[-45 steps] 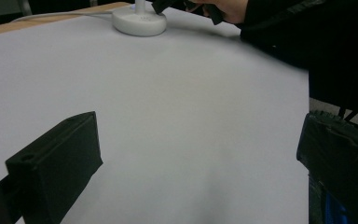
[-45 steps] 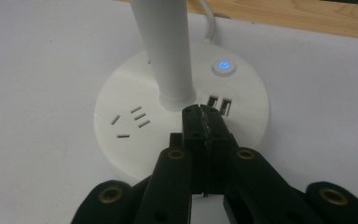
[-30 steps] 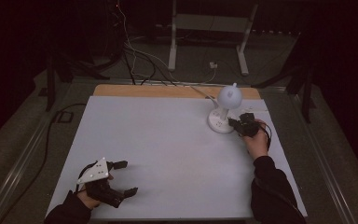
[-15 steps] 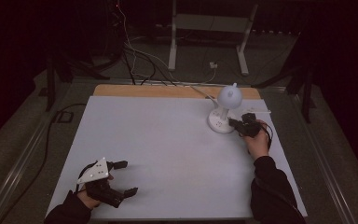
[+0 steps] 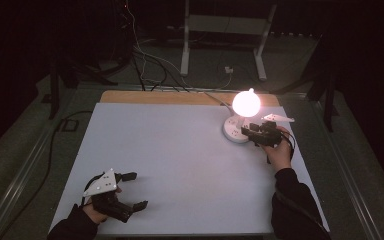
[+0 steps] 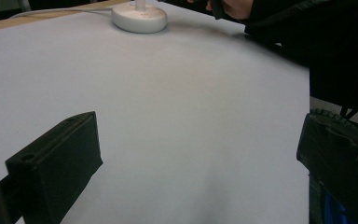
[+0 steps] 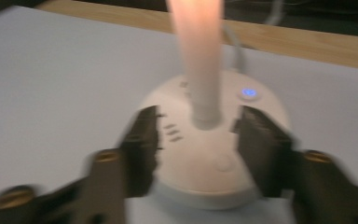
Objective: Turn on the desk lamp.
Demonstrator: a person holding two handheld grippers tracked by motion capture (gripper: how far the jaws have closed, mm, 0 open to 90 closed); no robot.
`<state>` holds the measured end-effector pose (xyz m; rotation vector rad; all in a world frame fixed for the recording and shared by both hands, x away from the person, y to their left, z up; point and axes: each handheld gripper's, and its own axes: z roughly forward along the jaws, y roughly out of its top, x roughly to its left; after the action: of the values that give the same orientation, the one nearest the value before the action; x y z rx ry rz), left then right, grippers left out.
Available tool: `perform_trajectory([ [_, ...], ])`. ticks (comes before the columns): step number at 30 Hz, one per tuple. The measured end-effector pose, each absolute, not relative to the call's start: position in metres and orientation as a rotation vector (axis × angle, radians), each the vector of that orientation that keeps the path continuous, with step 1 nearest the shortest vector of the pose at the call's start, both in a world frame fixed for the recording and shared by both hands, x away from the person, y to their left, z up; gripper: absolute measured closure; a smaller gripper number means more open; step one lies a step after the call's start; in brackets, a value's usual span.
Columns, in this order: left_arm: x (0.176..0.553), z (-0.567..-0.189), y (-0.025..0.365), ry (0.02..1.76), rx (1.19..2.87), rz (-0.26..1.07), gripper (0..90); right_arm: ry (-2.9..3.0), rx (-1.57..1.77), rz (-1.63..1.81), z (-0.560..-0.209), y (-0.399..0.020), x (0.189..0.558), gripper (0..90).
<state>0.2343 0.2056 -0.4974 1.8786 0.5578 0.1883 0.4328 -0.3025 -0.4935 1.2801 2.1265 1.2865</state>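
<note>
A white table lamp stands at the table's far right, its round globe (image 5: 246,103) glowing bright above a disc base (image 5: 234,132). My right gripper (image 5: 247,132) is at that base, held open. In the right gripper view its jaws stand apart (image 7: 199,136) over the base (image 7: 205,163), one on each side of the lit stem (image 7: 199,70), and a small blue light (image 7: 248,93) shines on the base. My left gripper (image 5: 136,190) rests open at the near left with nothing in it; between its jaws (image 6: 200,154) lies bare table, and the lamp base (image 6: 139,18) is far off.
The white tabletop (image 5: 180,150) has a wooden strip (image 5: 145,97) along its far edge. The lamp's cable (image 5: 215,98) runs off the back. Metal stand legs (image 5: 185,45) and floor cables (image 5: 145,60) lie beyond the table in the dark.
The lamp globe was unlit before and now glows brightly. Both grippers stay about where they were.
</note>
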Motion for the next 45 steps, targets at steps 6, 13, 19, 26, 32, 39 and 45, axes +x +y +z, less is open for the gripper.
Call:
perform_trajectory([
  [6, 0.235, -0.497, 0.206, 0.56, 1.874, 0.191, 0.2, 2.113, 1.218, 1.365, -0.487, -0.305, 0.429, 13.8],
  [13, 0.234, -0.497, 0.206, 0.56, 1.876, 0.192, 0.2, 2.153, 1.226, 1.399, -0.478, -0.303, 0.424, 0.3],
  [19, 0.234, -0.497, 0.206, 0.561, 1.875, 0.191, 0.2, 2.164, 1.197, 1.406, -0.467, -0.298, 0.417, 0.0],
  [26, 0.234, -0.497, 0.207, 0.56, 1.872, 0.193, 0.3, 2.178, 1.171, 1.428, -0.451, -0.292, 0.401, 0.0],
  [32, 0.234, -0.497, 0.207, 0.561, 1.873, 0.192, 0.2, 2.19, 1.136, 1.426, -0.446, -0.29, 0.382, 0.0],
  [39, 0.234, -0.497, 0.207, 0.563, 1.87, 0.192, 0.2, 2.211, 1.116, 1.45, -0.451, -0.289, 0.36, 0.0],
  [45, 0.233, -0.497, 0.207, 0.56, 1.87, 0.193, 0.2, 2.245, 1.106, 1.458, -0.458, -0.285, 0.341, 0.0],
])
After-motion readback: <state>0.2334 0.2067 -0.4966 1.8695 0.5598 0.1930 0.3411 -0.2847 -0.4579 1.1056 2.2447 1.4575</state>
